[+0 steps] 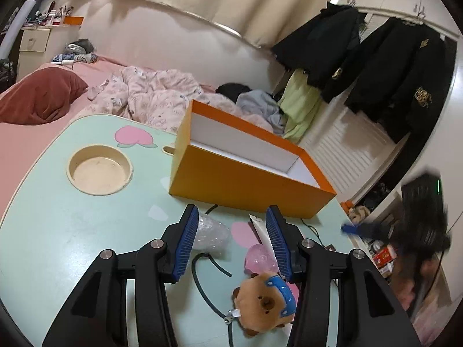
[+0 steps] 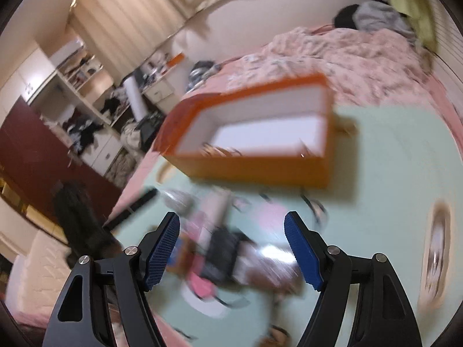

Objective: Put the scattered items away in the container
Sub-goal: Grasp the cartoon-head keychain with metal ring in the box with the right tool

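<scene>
**Over the clutter, left gripper lining up its next pick**

Low in the left wrist view, the left gripper point(image 1: 233, 240) hangs with its jaws partly spread and nothing pinched between them. Framed in the gap lie a crumpled clear plastic wrapper point(image 1: 209, 232), a black cord point(image 1: 207, 274), a pink translucent piece point(image 1: 259, 257) and a white tube point(image 1: 262, 228) running behind the right-hand pad. A small brown plush keychain point(image 1: 262, 303) sits at bottom centre, nearer the camera. All rest on the mint-green table point(image 1: 72, 231). Above them, mid-frame, stands the orange box point(image 1: 246, 185), open-topped with a white lining.

By my reading, this is a reach step: one scattered item is being chosen, none yet grasped. The next move calls for dropping the pads around a single item, closing, then carrying it up over the box's near wall.

At the right edge of that view the right gripper point(image 1: 351, 228) shows only as a blur. Its own view shows that gripper's jaws spread wide and empty, tilted downward above the smeared clutter, the box in the upper middle.
</scene>
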{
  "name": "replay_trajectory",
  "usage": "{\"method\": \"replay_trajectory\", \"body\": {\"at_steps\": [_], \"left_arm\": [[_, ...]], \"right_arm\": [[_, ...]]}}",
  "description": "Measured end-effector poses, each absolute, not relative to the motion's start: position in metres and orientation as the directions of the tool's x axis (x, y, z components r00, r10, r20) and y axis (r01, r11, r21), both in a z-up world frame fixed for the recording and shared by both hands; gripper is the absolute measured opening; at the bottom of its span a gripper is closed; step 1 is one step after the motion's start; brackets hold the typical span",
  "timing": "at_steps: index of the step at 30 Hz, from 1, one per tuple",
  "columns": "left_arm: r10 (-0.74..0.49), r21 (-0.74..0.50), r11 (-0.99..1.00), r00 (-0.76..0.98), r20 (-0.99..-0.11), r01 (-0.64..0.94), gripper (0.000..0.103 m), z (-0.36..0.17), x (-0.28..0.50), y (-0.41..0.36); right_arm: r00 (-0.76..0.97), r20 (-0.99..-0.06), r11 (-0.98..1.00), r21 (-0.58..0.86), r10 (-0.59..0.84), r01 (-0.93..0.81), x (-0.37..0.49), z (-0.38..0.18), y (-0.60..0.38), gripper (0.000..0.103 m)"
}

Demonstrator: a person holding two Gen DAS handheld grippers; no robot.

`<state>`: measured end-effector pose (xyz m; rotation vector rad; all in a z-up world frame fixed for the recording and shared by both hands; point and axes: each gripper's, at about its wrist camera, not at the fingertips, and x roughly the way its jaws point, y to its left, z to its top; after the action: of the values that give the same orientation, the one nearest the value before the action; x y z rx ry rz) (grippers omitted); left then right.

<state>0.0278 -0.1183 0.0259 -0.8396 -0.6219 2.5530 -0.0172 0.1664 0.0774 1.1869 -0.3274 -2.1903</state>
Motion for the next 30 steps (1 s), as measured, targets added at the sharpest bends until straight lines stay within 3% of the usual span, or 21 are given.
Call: {"method": "replay_trajectory", "body": {"at_steps": [2, 4, 6, 7, 19, 20, 21, 23, 26, 30], "left_arm": [[0.49, -0.56, -0.808, -0.74, -0.461, -0.186, 0.057, 0.02, 0.026, -0.127], [0.498, -0.605, -0.78, -0.744, -0.446, -0.159, 0.06, 0.015, 0.025, -0.136], [0.525, -0.666, -0.733, -0.74, -0.42, -0.142, 0.062, 0.009, 0.025, -0.146], [0.539, -0.69, -0.711, -0.734, -0.413, -0.135, 0.062, 0.006, 0.025, -0.15], [0.565, -0.699, -0.698, -0.718, -0.406, -0.154, 0.062, 0.003, 0.025, -0.147], [0.566, -0.701, -0.697, -0.718, -0.406, -0.153, 0.062, 0.003, 0.026, -0.147], [0.568, -0.702, -0.695, -0.718, -0.403, -0.155, 0.062, 0.003, 0.027, -0.147], [0.568, -0.704, -0.694, -0.716, -0.405, -0.152, 0.062, 0.003, 0.027, -0.147], [0.573, -0.709, -0.688, -0.714, -0.403, -0.152, 0.062, 0.001, 0.028, -0.149], [0.571, -0.707, -0.691, -0.713, -0.408, -0.15, 0.062, 0.001, 0.027, -0.147]], "right_arm": [[-0.368, -0.716, -0.792, 0.434, -0.593, 0.43, -0.039, 0.097, 0.138, 0.075], [-0.323, -0.767, -0.801, 0.387, -0.555, 0.458, -0.064, 0.105, 0.108, 0.066], [-0.229, -0.827, -0.8, 0.366, -0.514, 0.474, -0.096, 0.099, 0.073, 0.041], [-0.191, -0.852, -0.808, 0.357, -0.487, 0.469, -0.109, 0.092, 0.06, 0.039], [0.04, -0.964, -0.844, 0.251, -0.264, 0.475, -0.165, 0.023, -0.005, 0.039], [0.042, -0.968, -0.842, 0.236, -0.247, 0.486, -0.166, 0.021, -0.007, 0.038], [0.039, -0.972, -0.844, 0.222, -0.233, 0.489, -0.168, 0.021, -0.007, 0.03], [-0.004, -0.978, -0.853, 0.179, -0.208, 0.49, -0.17, 0.023, -0.005, 0.029], [-0.065, -0.971, -0.884, 0.181, -0.231, 0.432, -0.178, 0.028, 0.016, 0.029], [-0.108, -0.923, -0.878, 0.309, -0.369, 0.365, -0.182, 0.05, 0.048, 0.029]]}}
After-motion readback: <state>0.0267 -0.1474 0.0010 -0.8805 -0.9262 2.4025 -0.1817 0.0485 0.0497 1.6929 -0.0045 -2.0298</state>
